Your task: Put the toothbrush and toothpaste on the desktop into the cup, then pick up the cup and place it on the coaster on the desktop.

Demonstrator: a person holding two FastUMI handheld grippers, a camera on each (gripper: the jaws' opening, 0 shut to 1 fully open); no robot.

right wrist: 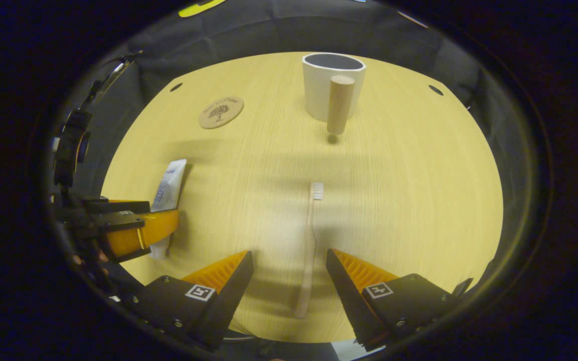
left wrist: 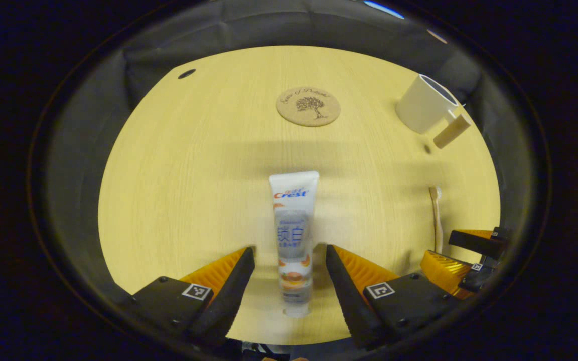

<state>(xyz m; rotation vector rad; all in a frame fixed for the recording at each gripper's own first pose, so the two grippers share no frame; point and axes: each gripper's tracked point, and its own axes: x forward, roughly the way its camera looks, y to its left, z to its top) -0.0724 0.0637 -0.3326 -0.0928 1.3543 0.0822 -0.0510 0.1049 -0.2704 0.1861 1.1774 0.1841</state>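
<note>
A pale wooden surface (left wrist: 193, 165) with small dark holes near its far edge stands before a black cloth wall (right wrist: 269, 30).

Light wood desktop (right wrist: 409, 200) carries toothpaste tube (left wrist: 294, 235), toothbrush (right wrist: 311, 240), cork coaster (left wrist: 308, 106), white cup (right wrist: 333, 85) with wooden handle.

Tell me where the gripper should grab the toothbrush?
Probably mid-handle. The toothbrush lies flat on the desktop, bristles toward the cup, its thin handle running between the right gripper's open fingers. Coming down from above, closing across the narrow handle, looks simplest.
</note>
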